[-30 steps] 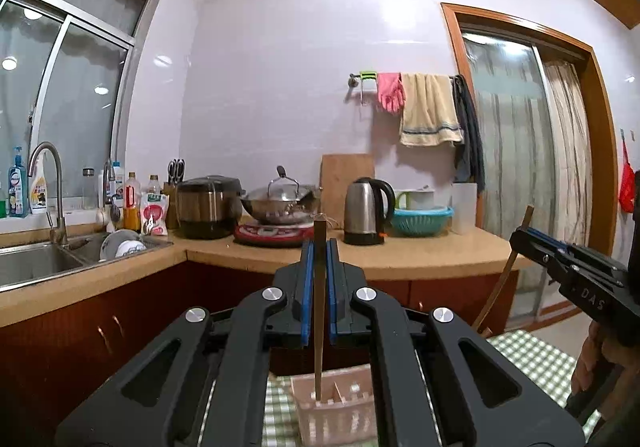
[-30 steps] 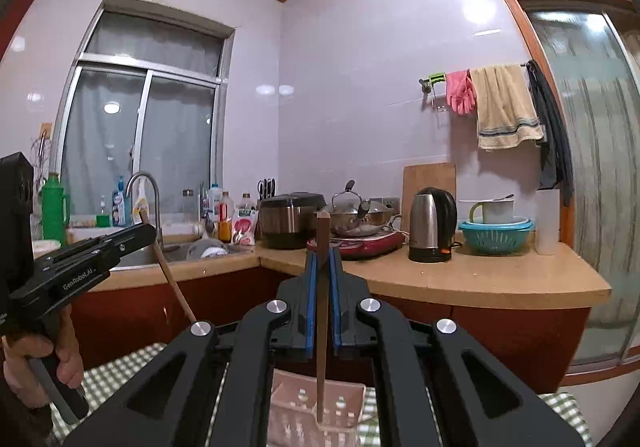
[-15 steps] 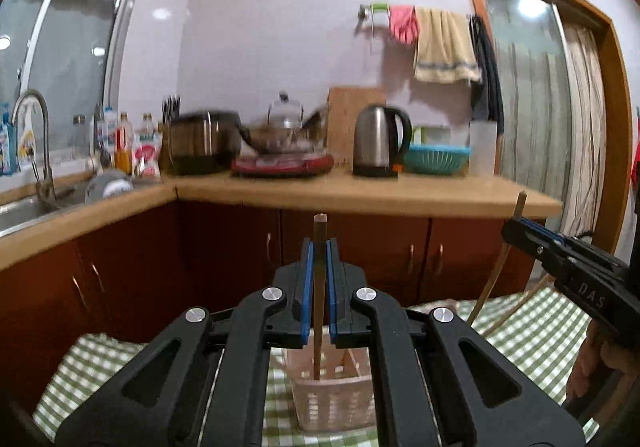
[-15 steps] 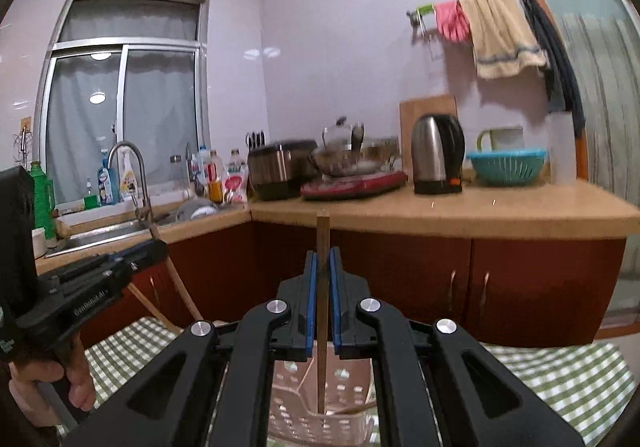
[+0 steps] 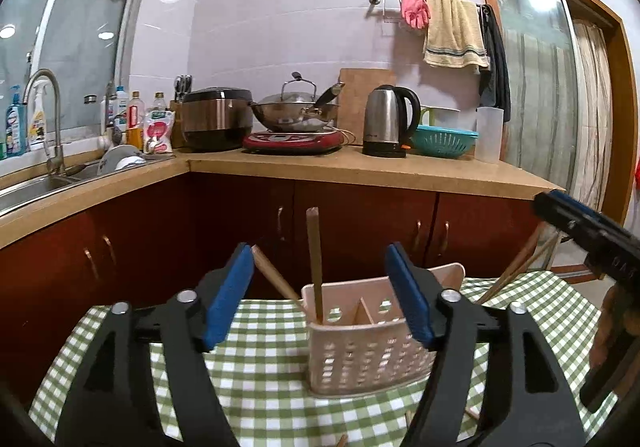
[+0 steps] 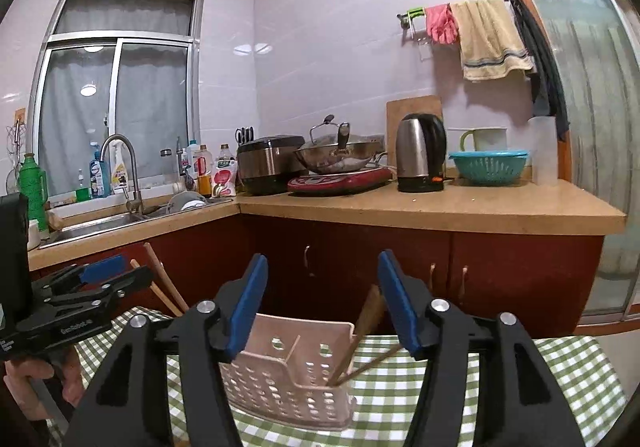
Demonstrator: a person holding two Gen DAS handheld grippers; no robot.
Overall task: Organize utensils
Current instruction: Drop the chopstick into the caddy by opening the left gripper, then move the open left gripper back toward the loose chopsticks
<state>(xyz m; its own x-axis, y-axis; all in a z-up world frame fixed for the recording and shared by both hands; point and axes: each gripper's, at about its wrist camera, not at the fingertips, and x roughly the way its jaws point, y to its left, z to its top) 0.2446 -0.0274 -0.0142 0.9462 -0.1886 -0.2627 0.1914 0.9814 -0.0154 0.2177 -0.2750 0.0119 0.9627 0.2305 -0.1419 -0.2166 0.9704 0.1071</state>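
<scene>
A: Where does the pale pink perforated plastic utensil caddy [image 5: 370, 343] sit?

B: On the green-and-white checked tablecloth [image 5: 260, 379], in front of the dark red wooden base cabinets [image 5: 360, 223]. A divider splits the caddy into 2 compartments.

A: And what is in it?

B: 1 brown wooden chopstick [image 5: 314, 263] stands nearly upright in the caddy's left compartment in the left wrist view, another [image 5: 276, 278] leans out over its left rim. In the right wrist view 2 more [image 6: 366, 317] lean out over its right rim.

A: The grippers?

B: The left gripper [image 5: 320, 297] and right gripper [image 6: 322, 301] each straddle the caddy, jaws opening, pads clear of the sticks. Behind and above the caddy, the tan stone countertop [image 5: 360, 167] carries the steel electric kettle [image 5: 388, 121].
</scene>
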